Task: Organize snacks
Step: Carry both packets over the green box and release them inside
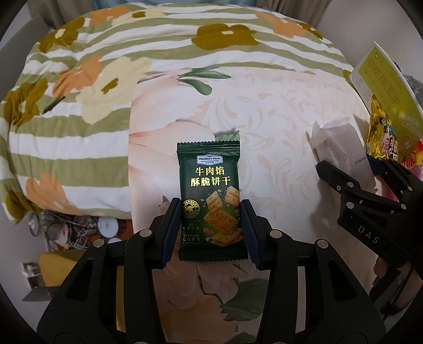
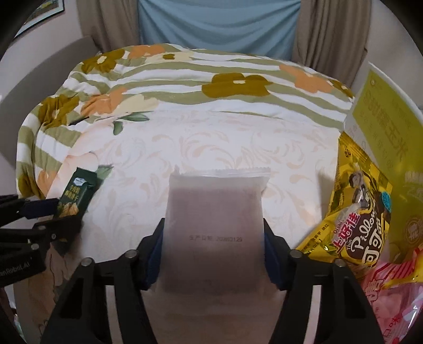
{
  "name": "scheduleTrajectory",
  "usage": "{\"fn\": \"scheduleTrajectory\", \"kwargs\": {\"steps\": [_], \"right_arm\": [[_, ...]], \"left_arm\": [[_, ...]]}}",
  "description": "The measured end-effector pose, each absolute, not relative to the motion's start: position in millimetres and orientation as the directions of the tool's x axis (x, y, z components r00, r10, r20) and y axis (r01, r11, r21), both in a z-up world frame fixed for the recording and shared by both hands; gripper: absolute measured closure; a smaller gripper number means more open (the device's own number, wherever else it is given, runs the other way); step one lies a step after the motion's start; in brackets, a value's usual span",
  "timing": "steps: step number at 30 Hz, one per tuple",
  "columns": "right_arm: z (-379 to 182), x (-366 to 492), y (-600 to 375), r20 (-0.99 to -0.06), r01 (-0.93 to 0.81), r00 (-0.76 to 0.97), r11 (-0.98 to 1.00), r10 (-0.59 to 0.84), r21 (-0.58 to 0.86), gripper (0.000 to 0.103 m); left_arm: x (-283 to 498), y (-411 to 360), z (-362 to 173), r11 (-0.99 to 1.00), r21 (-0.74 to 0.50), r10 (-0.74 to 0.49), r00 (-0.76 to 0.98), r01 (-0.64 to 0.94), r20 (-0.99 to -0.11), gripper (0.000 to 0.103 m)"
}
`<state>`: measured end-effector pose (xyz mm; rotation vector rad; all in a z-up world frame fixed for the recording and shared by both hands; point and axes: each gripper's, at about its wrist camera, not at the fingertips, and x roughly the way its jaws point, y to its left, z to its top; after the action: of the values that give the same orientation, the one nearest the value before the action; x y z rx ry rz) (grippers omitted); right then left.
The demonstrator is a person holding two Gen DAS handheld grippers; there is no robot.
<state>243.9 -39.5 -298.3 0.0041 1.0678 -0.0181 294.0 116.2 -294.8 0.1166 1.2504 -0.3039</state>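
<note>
Fingers: your left fingers (image 1: 210,227) clamp the green biscuit packet (image 1: 210,195); your right fingers (image 2: 212,254) pinch the frosted pouch (image 2: 214,227).
Axis: both stand lengthwise, top seals pointing away.
Surface: floral bedspread (image 2: 211,143), curtains (image 2: 219,23) behind.

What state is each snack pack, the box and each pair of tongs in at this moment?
Green cracker pack: clamped by its side edges, sealed.
Left tongs: shut on the green cracker pack.
Frosted white pack: between the pads at both side edges, sealed.
Right tongs: closed on the frosted white pack.
Yellow snack bag: sealed, lying at the right.
Pink bag: lying partly under the yellow snack bag.
Yellow-green box: tilted, at the right edge.
</note>
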Motion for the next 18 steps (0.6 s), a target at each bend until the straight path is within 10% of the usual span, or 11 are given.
{"fn": "scheduleTrajectory", "kwargs": {"steps": [18], "right_arm": [[-210, 234, -36, -0.804, 0.040, 0.589, 0.991, 0.078, 0.125, 0.045]], "left_arm": [[289, 118, -179, 0.937, -0.119, -0.256, 0.414, 0.328, -0.874, 0.062]]}}
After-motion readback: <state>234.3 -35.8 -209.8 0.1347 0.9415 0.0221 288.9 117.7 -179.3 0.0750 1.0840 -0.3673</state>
